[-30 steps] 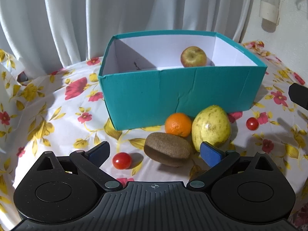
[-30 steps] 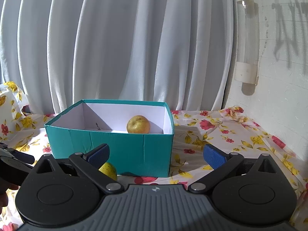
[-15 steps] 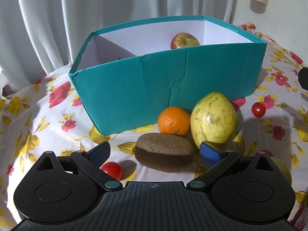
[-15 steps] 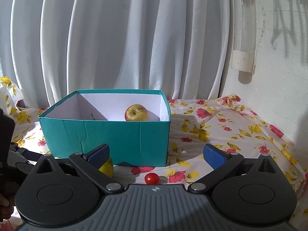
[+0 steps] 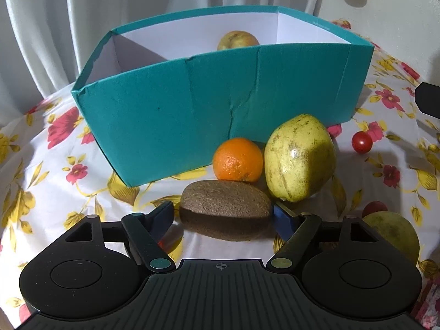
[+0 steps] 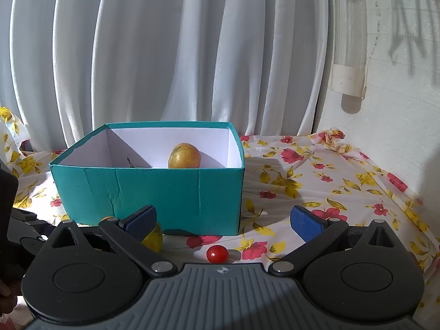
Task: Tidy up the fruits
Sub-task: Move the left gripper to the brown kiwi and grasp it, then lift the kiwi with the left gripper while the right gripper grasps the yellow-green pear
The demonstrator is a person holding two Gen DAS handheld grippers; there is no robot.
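A teal box [image 5: 220, 104] stands on the flowered cloth with one apple [image 5: 238, 40] inside. In front of it lie a brown kiwi [image 5: 225, 209], an orange [image 5: 238, 159] and a large yellow-green fruit [image 5: 299, 158]. My left gripper [image 5: 224, 216] is open, its blue pads on either side of the kiwi, close to its ends. My right gripper [image 6: 222, 221] is open and empty, facing the box [image 6: 151, 189] and the apple [image 6: 184, 159], with a cherry tomato [image 6: 217, 253] just below it.
A cherry tomato [image 5: 361, 142] lies right of the large fruit; another red tomato [image 5: 375, 206] and a green fruit [image 5: 393, 233] sit at the lower right. A tomato [image 5: 162, 243] is half hidden under the left finger. White curtains and a wall stand behind.
My left gripper moved forward and down so that the kiwi now lies between its pads. My right gripper shifted slightly; the tomato shows more fully below it.
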